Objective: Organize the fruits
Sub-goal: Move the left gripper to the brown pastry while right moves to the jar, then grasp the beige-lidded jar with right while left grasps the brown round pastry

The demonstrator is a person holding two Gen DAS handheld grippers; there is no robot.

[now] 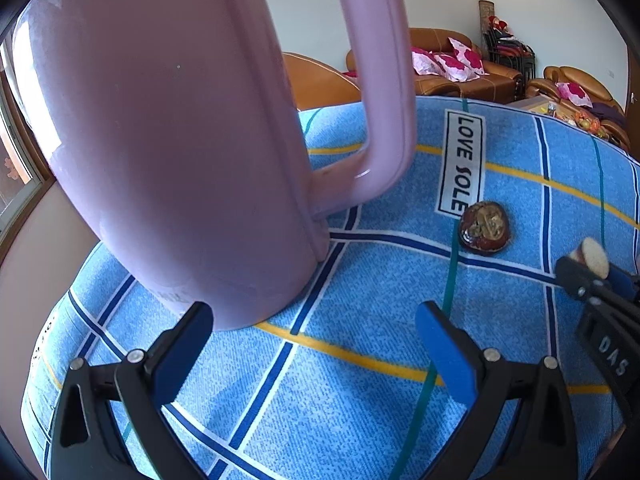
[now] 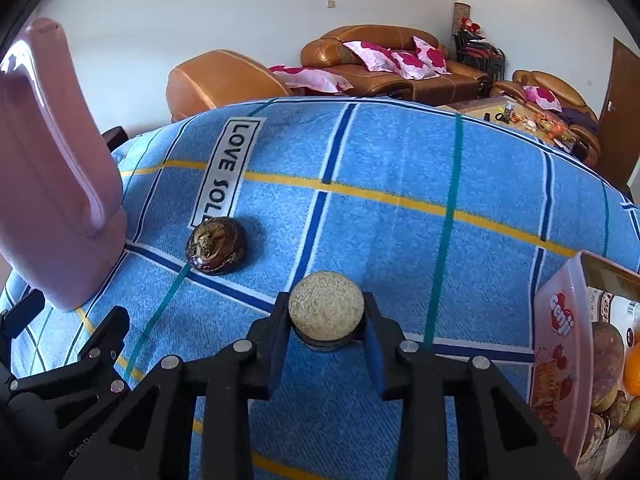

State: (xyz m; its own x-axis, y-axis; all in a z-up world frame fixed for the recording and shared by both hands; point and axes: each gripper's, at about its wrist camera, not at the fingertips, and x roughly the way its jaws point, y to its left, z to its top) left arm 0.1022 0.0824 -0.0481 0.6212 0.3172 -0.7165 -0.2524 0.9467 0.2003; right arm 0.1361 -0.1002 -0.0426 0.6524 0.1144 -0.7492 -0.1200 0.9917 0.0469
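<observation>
- Held fruit (image 2: 326, 306): small, round, flattened, pale and rough on the cut or peeled face, dark skin at the rim below. Judged light and hard, probably a water chestnut; little risk of crushing, some risk of rolling out if the pinch is off-centre.
- Right gripper (image 2: 326, 332): jaws pinching the held fruit on opposite sides of its dark rim, pale face turned up toward the camera. Hold looks centred and level, above the blue checked cloth (image 2: 400, 240) on the bench.
- Same fruit visible from the left wrist view at the far right edge (image 1: 594, 256), between the right gripper's tips.
- Second fruit (image 2: 216, 246): dark, glossy brown, stem scar up, resting on the cloth just beside the end of the "LOVE SOLE" label (image 2: 224, 172). Glossy skin judged somewhat slippery; best taken across the widest part, low on the sides.
- Left gripper (image 1: 316, 344): jaws spread wide, nothing between them; left tip just beside the base of the pink jug (image 1: 168, 140), contact cannot be told.
- Pink jug stands on the cloth toward the left edge of the bench, handle facing the second fruit.
- Clear plastic box (image 2: 560, 360) at the right edge of the bench, already holding brown and orange fruits; judged the likely destination.
</observation>
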